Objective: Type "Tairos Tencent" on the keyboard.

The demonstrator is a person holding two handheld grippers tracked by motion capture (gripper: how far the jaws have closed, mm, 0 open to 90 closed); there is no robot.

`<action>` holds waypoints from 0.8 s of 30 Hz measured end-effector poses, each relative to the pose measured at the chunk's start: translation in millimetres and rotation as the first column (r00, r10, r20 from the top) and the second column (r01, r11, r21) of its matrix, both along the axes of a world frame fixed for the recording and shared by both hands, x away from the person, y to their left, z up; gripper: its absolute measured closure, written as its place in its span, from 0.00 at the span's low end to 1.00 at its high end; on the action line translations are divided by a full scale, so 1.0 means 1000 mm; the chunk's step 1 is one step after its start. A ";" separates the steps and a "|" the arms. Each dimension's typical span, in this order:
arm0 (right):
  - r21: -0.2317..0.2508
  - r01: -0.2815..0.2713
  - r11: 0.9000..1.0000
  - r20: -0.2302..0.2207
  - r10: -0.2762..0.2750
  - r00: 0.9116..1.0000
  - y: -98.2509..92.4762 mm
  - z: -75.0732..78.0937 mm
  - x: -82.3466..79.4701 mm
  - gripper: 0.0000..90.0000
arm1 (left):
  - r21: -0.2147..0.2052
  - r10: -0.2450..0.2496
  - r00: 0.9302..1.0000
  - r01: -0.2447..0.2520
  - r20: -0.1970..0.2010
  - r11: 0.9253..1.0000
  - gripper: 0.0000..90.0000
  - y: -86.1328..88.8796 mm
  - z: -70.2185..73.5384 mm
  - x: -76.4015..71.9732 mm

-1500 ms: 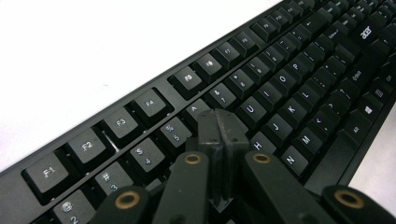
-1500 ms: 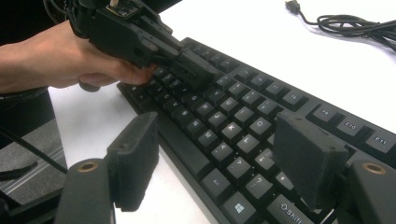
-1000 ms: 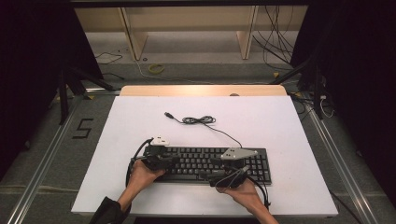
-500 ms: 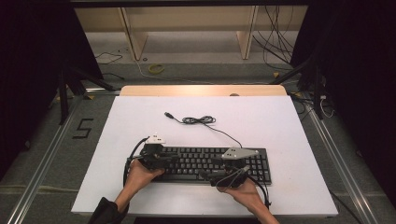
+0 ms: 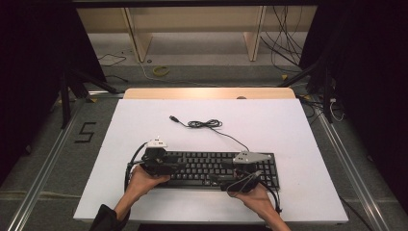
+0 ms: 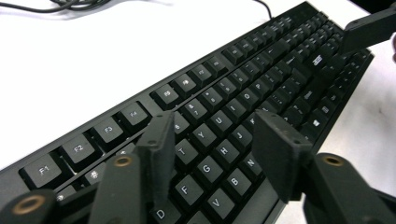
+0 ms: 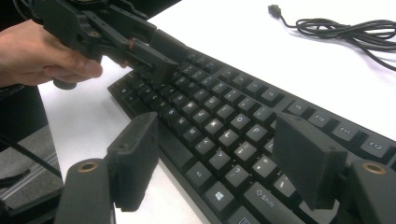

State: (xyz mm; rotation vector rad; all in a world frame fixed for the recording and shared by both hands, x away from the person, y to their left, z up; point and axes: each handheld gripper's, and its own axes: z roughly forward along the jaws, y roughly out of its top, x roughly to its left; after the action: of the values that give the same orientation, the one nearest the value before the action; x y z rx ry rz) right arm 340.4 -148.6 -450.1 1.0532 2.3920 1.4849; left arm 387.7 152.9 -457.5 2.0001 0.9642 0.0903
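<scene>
With our left gripper [image 6: 212, 154] just spreading its empty jaws and our right gripper [image 7: 219, 158] gaping too, both over the flat black plastic keyboard [image 5: 219, 166], we risk snagging raised keycaps.

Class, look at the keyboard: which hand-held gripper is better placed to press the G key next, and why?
Left. The left hand-held gripper hovers with open jaws right above G on the keyboard; the right hand-held gripper hovers nearer the Shift end.

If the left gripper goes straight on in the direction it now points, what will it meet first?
Most likely the black keyboard. The left gripper, whose jaws have just been opening, stands open above the letter keys with nothing between the pads, pointing along and down onto them. Depth is unclear, but the keys lie first in its line.
</scene>
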 end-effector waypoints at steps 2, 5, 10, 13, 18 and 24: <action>0.000 0.003 1.000 0.003 -0.003 1.000 -0.002 0.000 0.000 0.36 | -0.011 -0.001 1.000 0.001 0.004 1.000 0.50 0.001 0.001 0.000; 0.001 0.007 1.000 0.003 -0.007 1.000 -0.004 0.001 0.000 0.36 | -0.029 -0.002 1.000 0.002 0.007 1.000 0.46 0.003 0.002 -0.002; 0.003 0.016 1.000 0.004 -0.016 1.000 -0.008 0.001 -0.001 0.36 | -0.055 -0.006 1.000 0.007 0.026 0.998 0.42 0.006 0.004 -0.005; 0.002 0.020 1.000 0.006 -0.020 1.000 -0.011 0.001 -0.002 0.36 | -0.061 -0.007 1.000 0.009 0.029 0.998 0.40 0.009 0.005 -0.007; 0.007 0.032 0.999 0.010 -0.032 0.999 -0.018 0.002 -0.004 0.36 | -0.077 -0.006 0.999 0.010 0.042 0.997 0.39 0.013 0.006 -0.013; 0.016 0.051 0.999 0.015 -0.051 0.999 -0.027 0.003 -0.007 0.36 | -0.103 -0.007 0.998 0.012 0.058 0.995 0.38 0.017 0.009 -0.018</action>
State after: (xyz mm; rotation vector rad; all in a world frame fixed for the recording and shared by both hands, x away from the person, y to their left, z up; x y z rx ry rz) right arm 333.7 -175.6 -447.1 1.0935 2.3283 1.4922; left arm 369.6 169.5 -449.0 1.8974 0.9049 0.0906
